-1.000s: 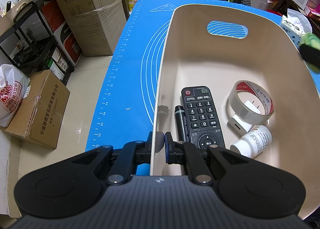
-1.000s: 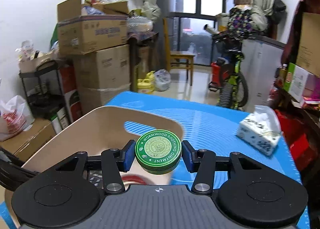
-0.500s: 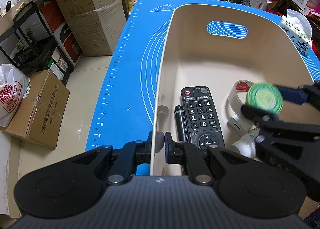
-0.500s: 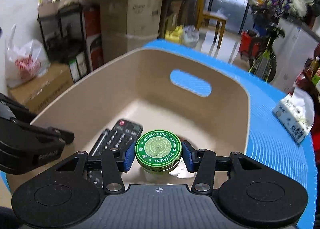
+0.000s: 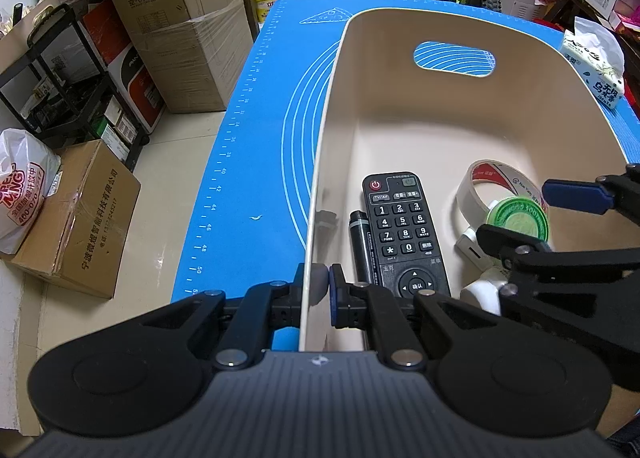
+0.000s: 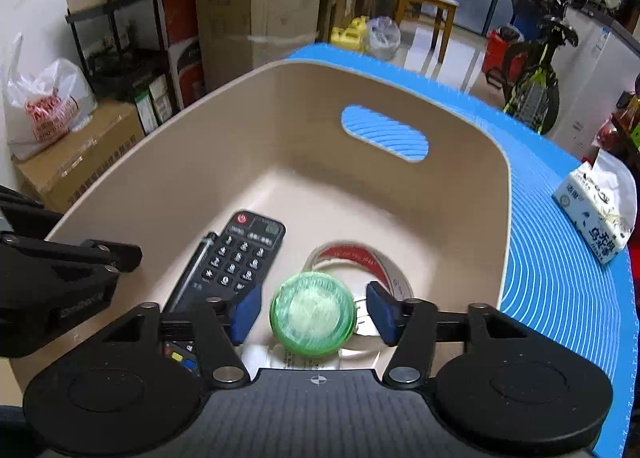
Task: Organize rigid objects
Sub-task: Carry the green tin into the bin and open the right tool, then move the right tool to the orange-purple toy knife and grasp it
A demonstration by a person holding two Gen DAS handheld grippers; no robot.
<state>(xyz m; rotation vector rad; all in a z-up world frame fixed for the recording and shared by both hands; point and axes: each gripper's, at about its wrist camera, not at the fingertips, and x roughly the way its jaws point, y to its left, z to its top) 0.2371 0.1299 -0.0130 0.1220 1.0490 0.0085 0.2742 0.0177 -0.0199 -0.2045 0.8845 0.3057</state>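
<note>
The beige plastic bin point(image 5: 440, 130) stands on a blue ribbed mat point(image 5: 256, 162) printed with white arcs and a ruler scale; the mat covers the worktop. The bin has smooth rounded walls and an oval handle slot in its far wall.

The left gripper point(image 5: 320, 290) is clamped on the bin's near-left wall, one pad outside and one inside.

The right gripper point(image 6: 314, 308) has just been opening its jaws. The blue pads stand clear of the green round tin point(image 6: 313, 308) on both sides. The tin is blurred, so its lid lettering cannot be read. It lies between the pads, over the bin's contents.

Contents of the bin:
- A black remote control point(image 5: 402, 232) with a red power button, number keys and the label "TV/AV".
- A black marker point(image 5: 360, 246) just beside the remote control, on its left.
- A roll of clear tape point(image 5: 476, 186) on a red-and-white printed core.
- A white plug adapter point(image 5: 470, 248) near the tape.
- A white bottle point(image 6: 276, 358) with small print, partly hidden.

Outside the bin, a tissue pack point(image 6: 596, 214) with Chinese characters rests on the mat.
</note>
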